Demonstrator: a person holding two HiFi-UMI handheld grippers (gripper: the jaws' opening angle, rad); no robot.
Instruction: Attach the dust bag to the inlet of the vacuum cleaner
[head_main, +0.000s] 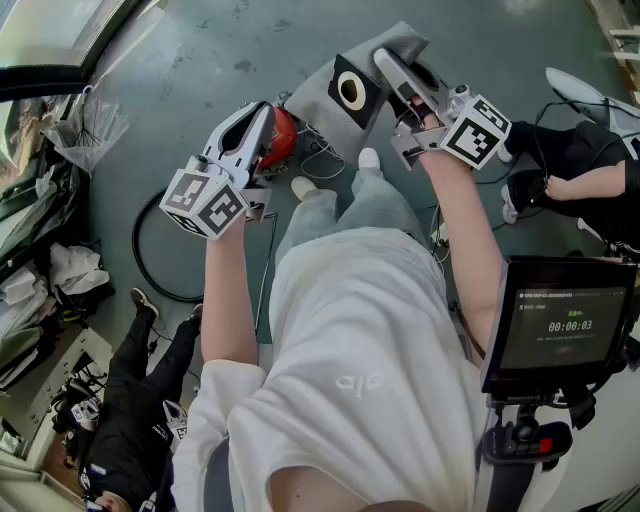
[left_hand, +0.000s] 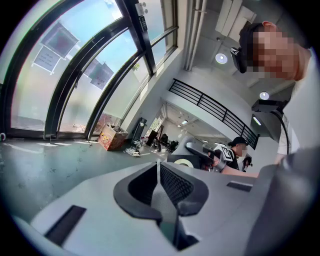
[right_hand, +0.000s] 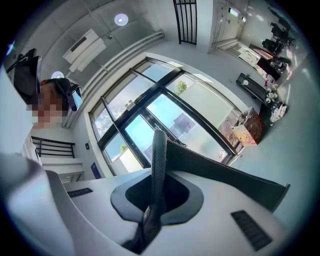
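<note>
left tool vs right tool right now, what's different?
Left tool is shut on nothing; right tool is shut on the dust bag. Left tool hangs over the red vacuum cleaner; right tool is off to that cleaner's right. Both have their jaws together.

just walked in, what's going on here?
A person stands over a red vacuum cleaner with tongs in each hand. The right tongs are shut on the grey dust bag, holding it beside the vacuum. The left tongs are shut and empty, over the vacuum. The bag is not attached yet.
</note>
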